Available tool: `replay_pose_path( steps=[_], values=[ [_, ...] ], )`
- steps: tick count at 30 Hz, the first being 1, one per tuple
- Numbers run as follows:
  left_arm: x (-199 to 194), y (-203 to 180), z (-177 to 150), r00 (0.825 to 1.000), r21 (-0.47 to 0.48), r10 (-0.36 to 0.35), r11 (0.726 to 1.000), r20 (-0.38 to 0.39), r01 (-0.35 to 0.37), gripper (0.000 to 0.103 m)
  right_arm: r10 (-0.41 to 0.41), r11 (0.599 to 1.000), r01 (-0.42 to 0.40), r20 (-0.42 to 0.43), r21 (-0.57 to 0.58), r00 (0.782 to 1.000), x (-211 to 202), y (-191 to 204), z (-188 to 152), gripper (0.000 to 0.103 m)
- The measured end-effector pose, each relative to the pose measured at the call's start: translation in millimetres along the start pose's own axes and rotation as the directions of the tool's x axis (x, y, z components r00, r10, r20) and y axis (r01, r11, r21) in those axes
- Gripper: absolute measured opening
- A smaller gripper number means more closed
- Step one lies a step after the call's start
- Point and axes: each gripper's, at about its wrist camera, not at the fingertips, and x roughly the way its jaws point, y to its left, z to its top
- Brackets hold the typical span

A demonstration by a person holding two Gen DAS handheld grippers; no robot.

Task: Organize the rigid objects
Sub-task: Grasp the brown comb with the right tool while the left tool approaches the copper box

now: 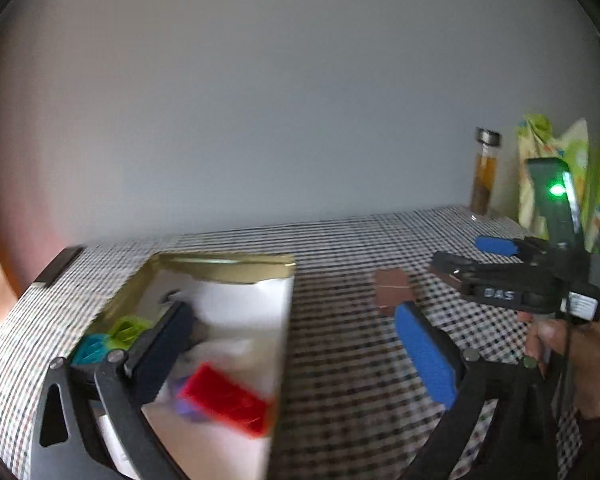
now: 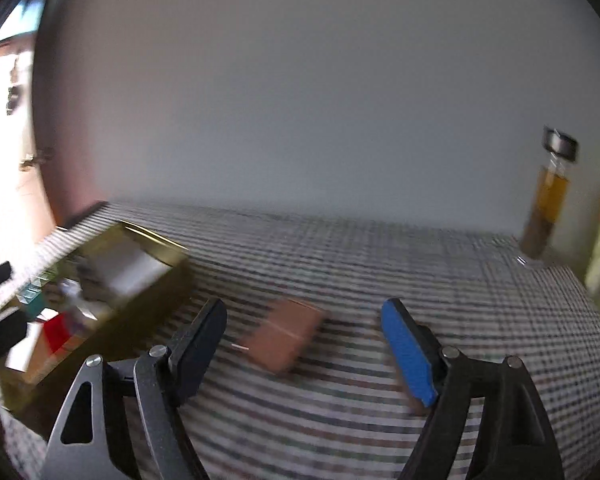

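Note:
A gold tin box (image 1: 228, 266) with a white lining stands on the checked tablecloth (image 1: 340, 360). It holds a red block (image 1: 224, 400), a green piece (image 1: 130, 330) and a teal piece (image 1: 92, 350). My left gripper (image 1: 296, 350) is open over the box's right wall, with nothing between its fingers. A brown block (image 2: 284, 334) lies on the cloth to the right of the box (image 2: 156, 280). My right gripper (image 2: 304, 344) is open just short of it, and its pads do not touch the block. The left wrist view shows the brown block (image 1: 392, 292) and the right gripper (image 1: 468, 258) at right. Both views are blurred.
A glass bottle of amber liquid (image 2: 548, 204) stands at the back right by the wall. Green and yellow packets (image 1: 564, 168) stand beside it. A black object (image 1: 58, 266) lies at the table's far left corner. A hand (image 1: 560, 344) holds the right gripper.

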Motion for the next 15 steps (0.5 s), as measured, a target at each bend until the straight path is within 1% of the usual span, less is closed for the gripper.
replay_pose_path(
  steps=[3, 4, 7, 11, 15],
  values=[
    [26.6, -25.9, 6.1, 0.999, 0.034, -0.017, 0.999, -0.047, 0.019, 0.102, -0.021, 0.999, 0.024, -0.065, 0.045, 0.998, 16.3, -26.8, -7.0, 0.082],
    [33.7, -28.9, 7.1, 0.998, 0.035, -0.016, 0.999, -0.057, 0.018, 0.102, -0.028, 0.998, 0.034, -0.094, 0.058, 0.995, 21.6, -34.7, -9.3, 0.082],
    [60.9, -44.5, 9.6, 0.994, 0.040, -0.002, 0.999, -0.112, 0.007, 0.102, -0.048, 0.998, 0.055, -0.153, 0.044, 0.987, 35.2, -45.2, -11.3, 0.082],
    [83.1, -52.5, 11.8, 0.990, 0.057, 0.016, 0.998, -0.140, -0.008, 0.102, 0.007, 0.995, 0.011, -0.186, 0.097, 0.982, 45.4, -56.7, -12.2, 0.082],
    [107.5, -62.8, 11.9, 0.985, 0.083, 0.043, 0.996, -0.167, -0.030, 0.102, 0.023, 0.996, -0.001, -0.238, 0.091, 0.971, 54.8, -56.9, -13.9, 0.082]
  ],
)
